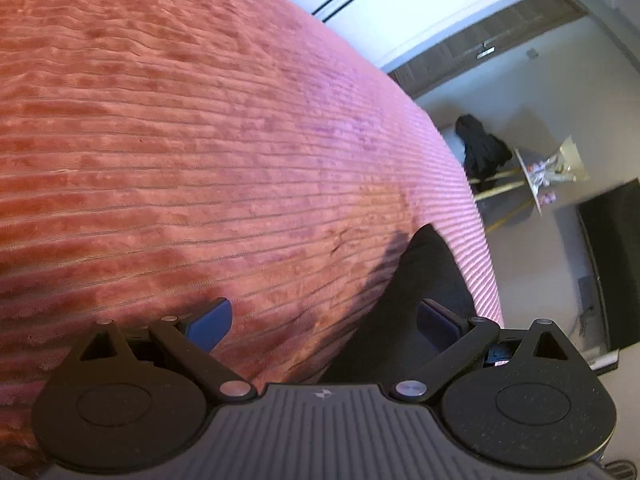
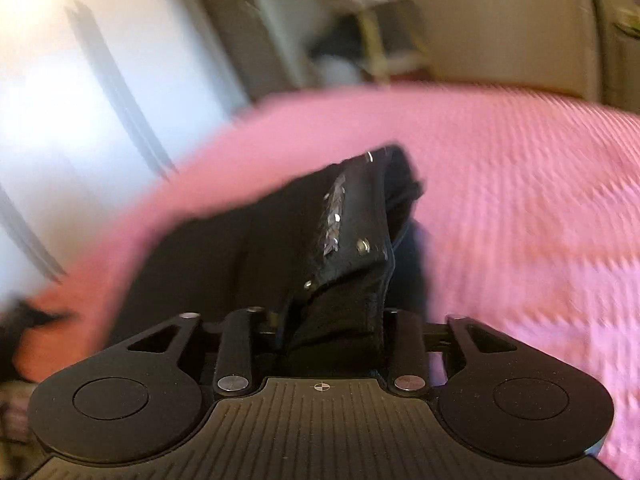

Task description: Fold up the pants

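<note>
- Left wrist view — black linkage arms and two round pivot discs of the left gripper (image 1: 322,320) fill the lower edge; its jaws stand spread wide, the blue pads (image 1: 210,322) well apart, nothing pinched between them.
- Left wrist view — behind the jaws lies a bed with a pink ribbed bedspread (image 1: 180,140), its ribs running across the frame.
- Left wrist view — a dark fold of the pants (image 1: 416,280) rises from the lower right, lying on the bedspread beside the right-hand pad; whether it touches that pad cannot be told.
- Left wrist view — past the bed's edge, at right: a pale floor, a dark garment (image 1: 482,148) draped over a wooden frame, and a black panel (image 1: 616,260).
- Right wrist view (blurred) — the right gripper (image 2: 334,328) occupies the lower edge; its jaws are drawn in and pinch a bunched black part of the pants (image 2: 352,220), which stands up between them.
- Right wrist view — the held part shows metal rivets and a glinting zip; the rest of the dark cloth spreads to the left over the bedspread (image 2: 520,200).
- Right wrist view — background: a white wall (image 2: 80,80) and smeared furniture, too blurred to identify.
</note>
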A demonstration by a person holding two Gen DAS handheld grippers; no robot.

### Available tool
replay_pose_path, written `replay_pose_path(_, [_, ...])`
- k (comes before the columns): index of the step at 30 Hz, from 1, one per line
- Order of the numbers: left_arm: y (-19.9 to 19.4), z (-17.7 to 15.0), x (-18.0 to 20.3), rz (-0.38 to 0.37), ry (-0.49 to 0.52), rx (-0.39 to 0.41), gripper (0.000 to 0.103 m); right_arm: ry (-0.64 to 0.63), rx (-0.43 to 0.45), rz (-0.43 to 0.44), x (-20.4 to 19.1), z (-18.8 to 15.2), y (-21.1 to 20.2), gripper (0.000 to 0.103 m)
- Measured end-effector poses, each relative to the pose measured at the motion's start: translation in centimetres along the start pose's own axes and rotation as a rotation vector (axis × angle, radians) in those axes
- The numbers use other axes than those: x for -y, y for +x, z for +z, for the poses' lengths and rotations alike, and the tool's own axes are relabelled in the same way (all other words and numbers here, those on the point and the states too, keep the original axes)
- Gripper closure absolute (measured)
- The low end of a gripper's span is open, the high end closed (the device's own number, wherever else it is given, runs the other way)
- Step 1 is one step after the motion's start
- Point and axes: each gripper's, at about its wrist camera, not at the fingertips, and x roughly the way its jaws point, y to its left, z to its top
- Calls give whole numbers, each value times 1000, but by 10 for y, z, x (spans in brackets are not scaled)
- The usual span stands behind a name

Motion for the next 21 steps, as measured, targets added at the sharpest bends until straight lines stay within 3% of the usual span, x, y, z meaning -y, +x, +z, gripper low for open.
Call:
replay_pose_path(3, [-1,-1,3,2,25,3,4,101,35,47,13,7,-13,48])
replay_pose_path(6, [-4,-4,9,9,60,14,4,100,133,18,13,14,-34,41])
replay_pose_path(9, [-4,-7,24,10,149,15,4,64,198,12,5,17,-47,47])
replay_pose_path(11, [-5,-10,40,-5,225,38,4,10,220,13,-9,19,-50,63])
replay_pose_path(15, [7,-16,87,-41,379,43,4,-158,220,-19,-49,36,-31,81])
replay_pose_path(18, [32,-21,130,-34,524,19,4,-216,209,-40,-73,55,-9,81])
replay_pose_path(21, [60,-21,155,-9,589,-10,4,-203,162,-63,-86,72,15,81])
